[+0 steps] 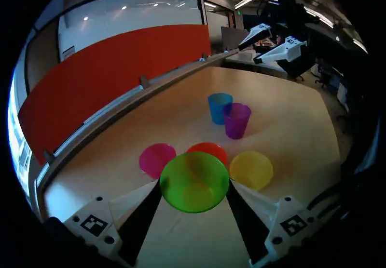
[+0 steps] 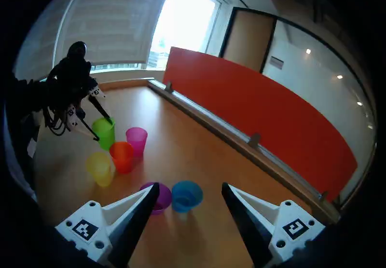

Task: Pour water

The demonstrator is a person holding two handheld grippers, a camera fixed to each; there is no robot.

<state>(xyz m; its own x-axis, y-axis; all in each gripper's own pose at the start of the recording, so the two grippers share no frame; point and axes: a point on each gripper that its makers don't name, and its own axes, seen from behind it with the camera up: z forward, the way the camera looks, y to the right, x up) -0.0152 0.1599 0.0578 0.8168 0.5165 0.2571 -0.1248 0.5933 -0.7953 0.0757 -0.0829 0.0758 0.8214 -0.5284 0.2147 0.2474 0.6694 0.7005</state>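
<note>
Currently I count six cups, one of each colour: green cup [image 1: 194, 182], pink cup [image 1: 157, 159], red cup [image 1: 208, 150], yellow cup [image 1: 251, 169], purple cup [image 1: 236, 120], blue cup [image 1: 219, 106]. I cannot tell whether any of them holds water.

Two grippers. The left gripper [image 1: 194, 191], at the bottom centre of the left gripper view, pinches the green cup, one finger against each side, with the mouth of the cup facing the camera. Pink, red and yellow sit in a row just behind it. Purple and blue touch each other further up, at mid-frame.

The right gripper [image 2: 189, 186] has its fingers spread wide and grips nothing. In the right gripper view the purple and blue cups lie between its tips at lower centre.

Surface: one light wooden table [image 1: 289, 123]. Room: an orange-red partition [image 1: 120, 70] runs along the table's edge at the left of the left gripper view, with glass above it. The right gripper view shows a bright window [image 2: 186, 27] at top centre and a door [image 2: 251, 34] to its right.
</note>
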